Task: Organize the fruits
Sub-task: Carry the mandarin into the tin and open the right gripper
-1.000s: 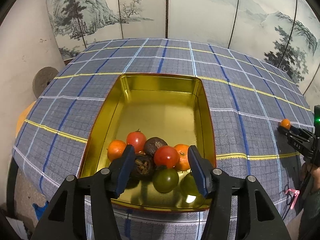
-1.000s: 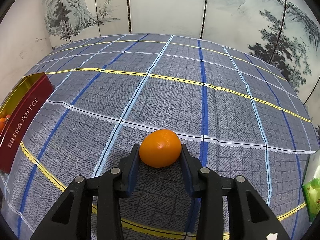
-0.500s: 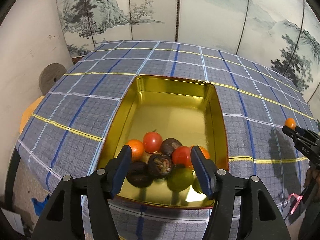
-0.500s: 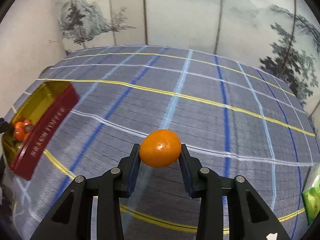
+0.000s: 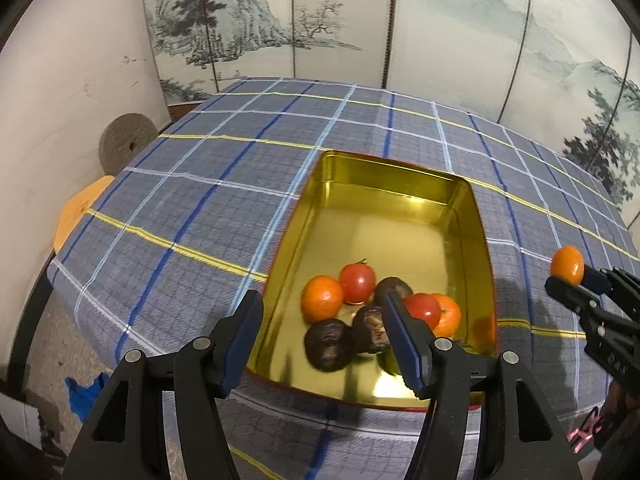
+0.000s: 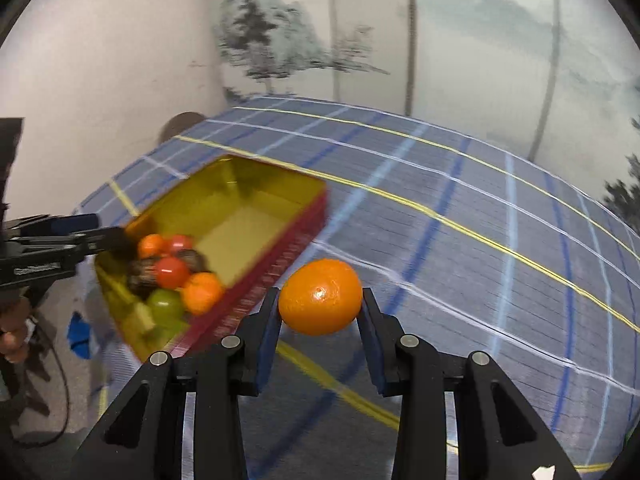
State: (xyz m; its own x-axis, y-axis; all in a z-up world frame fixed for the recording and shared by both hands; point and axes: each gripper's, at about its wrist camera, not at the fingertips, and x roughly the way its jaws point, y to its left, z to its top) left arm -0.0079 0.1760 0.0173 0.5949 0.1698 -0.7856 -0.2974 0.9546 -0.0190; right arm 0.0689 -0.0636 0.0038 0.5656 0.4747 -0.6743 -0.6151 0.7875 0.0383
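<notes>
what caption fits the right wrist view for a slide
Right claw carries an orange above the plaid tablecloth, toward the gold tin of fruit.

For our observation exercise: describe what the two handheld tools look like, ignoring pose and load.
Both the left tool and right tool are matte black angular frames with round silver bolts and flat dark blue finger pads. White lettering marks the side of each; too small to read.

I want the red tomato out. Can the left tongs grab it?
Probably yes. The left tongs are open and empty above the tin, which has no lid; the red tomato lies uncovered, though other fruit crowds it.
</notes>
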